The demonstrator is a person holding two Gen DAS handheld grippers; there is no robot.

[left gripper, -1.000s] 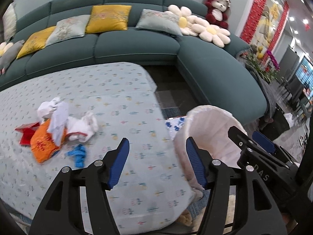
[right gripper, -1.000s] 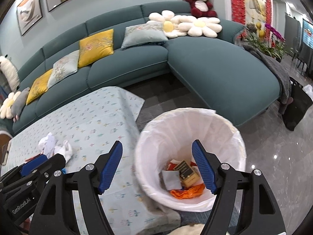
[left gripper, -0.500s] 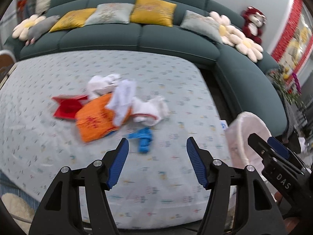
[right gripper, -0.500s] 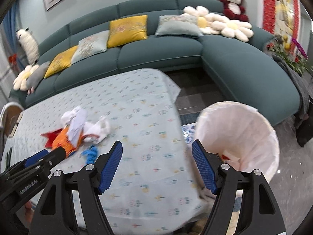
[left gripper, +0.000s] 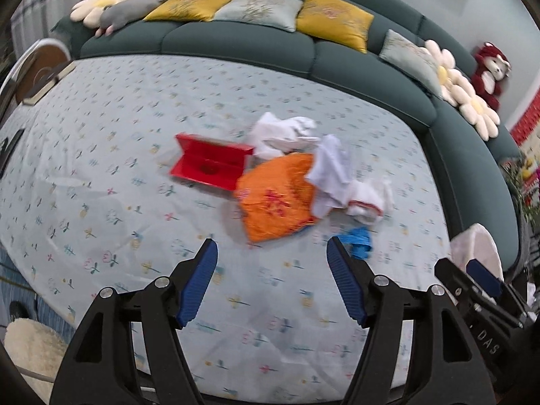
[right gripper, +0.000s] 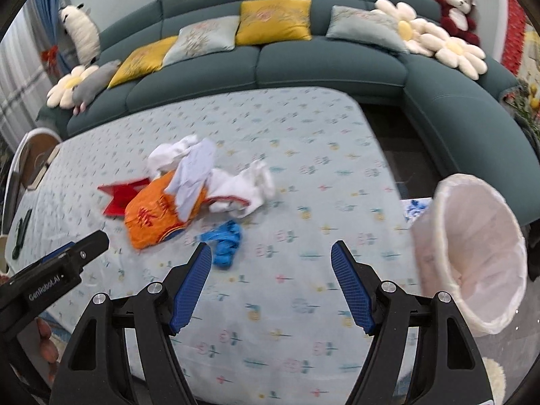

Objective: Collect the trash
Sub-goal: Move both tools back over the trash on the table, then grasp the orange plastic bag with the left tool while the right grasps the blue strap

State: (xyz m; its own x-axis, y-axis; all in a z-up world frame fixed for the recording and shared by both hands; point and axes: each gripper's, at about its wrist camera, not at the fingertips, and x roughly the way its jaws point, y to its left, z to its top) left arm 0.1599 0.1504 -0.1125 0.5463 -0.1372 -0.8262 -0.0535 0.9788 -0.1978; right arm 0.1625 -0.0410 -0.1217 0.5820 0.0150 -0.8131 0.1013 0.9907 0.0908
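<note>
A heap of trash lies on the cloth-covered table [left gripper: 101, 175]: an open red box [left gripper: 209, 165], an orange bag [left gripper: 276, 199], crumpled white paper [left gripper: 283, 131], a white sheet [left gripper: 330, 172] and a blue scrap [left gripper: 357, 241]. My left gripper [left gripper: 271, 270] hovers just short of the orange bag, its jaws opening with nothing between them. My right gripper [right gripper: 271, 270] is open and empty, with the blue scrap [right gripper: 224, 238] just beyond its left fingertip. The orange bag [right gripper: 155, 217] and red box [right gripper: 118, 195] lie to the left there. A white-lined bin [right gripper: 472, 253] stands off the table's right end.
A teal sectional sofa [right gripper: 324, 64] with yellow and grey cushions wraps around the table's far side and right. A flower cushion [right gripper: 449, 50] and a red plush bear [right gripper: 455, 6] sit on it. A dark remote [right gripper: 20, 233] lies near the table's left edge. A round stool [left gripper: 40, 67] stands at far left.
Both grippers have swung left, away from the bin and over the table toward the trash heap. The heap now sits nearer the middle of both views, and the bin has slid to the right edge.
</note>
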